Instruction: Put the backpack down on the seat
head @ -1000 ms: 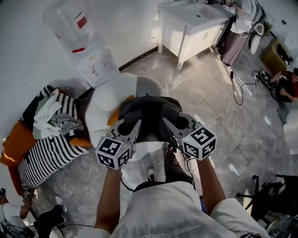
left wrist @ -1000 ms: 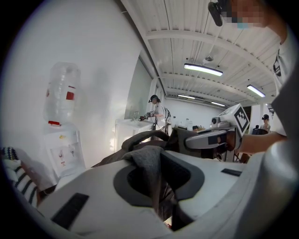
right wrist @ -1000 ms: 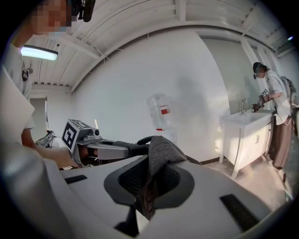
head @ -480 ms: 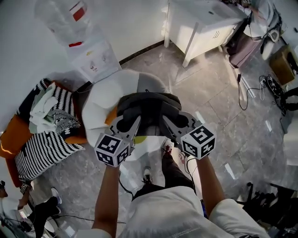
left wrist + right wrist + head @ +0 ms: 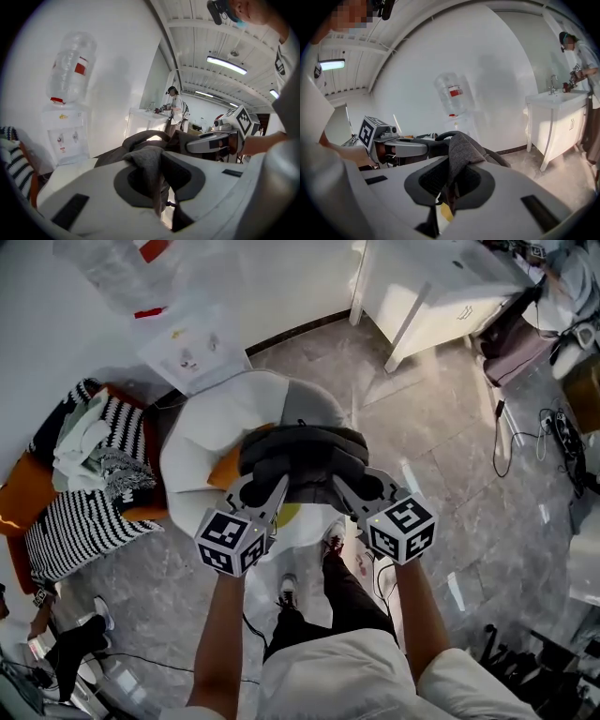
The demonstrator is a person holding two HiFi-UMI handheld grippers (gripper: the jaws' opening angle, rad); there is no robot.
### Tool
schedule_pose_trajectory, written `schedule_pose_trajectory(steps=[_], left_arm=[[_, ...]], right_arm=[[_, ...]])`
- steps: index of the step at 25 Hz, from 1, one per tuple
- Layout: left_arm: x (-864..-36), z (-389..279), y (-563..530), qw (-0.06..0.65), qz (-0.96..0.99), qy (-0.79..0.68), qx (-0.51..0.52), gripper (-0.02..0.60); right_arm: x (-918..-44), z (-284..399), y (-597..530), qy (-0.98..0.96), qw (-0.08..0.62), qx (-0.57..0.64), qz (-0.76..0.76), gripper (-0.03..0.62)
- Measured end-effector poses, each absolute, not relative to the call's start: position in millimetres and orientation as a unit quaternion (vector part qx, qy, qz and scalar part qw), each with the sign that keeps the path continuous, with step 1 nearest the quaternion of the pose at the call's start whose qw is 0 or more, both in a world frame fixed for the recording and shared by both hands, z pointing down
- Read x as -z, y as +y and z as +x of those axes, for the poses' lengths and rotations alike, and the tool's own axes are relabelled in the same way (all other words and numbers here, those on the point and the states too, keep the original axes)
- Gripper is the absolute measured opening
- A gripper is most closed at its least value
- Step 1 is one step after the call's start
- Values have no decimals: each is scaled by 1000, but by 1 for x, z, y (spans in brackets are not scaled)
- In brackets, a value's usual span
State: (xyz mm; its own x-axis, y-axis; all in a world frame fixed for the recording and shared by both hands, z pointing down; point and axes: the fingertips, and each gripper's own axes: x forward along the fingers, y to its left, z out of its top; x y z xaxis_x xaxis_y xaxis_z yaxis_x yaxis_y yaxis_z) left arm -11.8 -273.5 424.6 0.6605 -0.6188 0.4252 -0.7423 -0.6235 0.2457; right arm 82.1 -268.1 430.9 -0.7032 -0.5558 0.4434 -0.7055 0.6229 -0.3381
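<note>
Left gripper (image 5: 270, 491), right gripper (image 5: 343, 489): each clenched on a fold of the dark backpack (image 5: 302, 457). Backpack: we hold it over the white seat (image 5: 208, 442), lower than a second ago, not plainly resting. We judge set-down near.
</note>
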Motion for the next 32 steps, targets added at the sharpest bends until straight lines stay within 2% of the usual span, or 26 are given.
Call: schedule_pose_trajectory(steps=[15,32], left_arm=[[-499,-8,-323,255,857,-422,-148,69],[-574,-13,-354,270,848,-428,-159,71]], right_arm=[[-504,85,-324,-884,170,-288,327,32],[-581,82,-358,-881,179,-309,310,32]])
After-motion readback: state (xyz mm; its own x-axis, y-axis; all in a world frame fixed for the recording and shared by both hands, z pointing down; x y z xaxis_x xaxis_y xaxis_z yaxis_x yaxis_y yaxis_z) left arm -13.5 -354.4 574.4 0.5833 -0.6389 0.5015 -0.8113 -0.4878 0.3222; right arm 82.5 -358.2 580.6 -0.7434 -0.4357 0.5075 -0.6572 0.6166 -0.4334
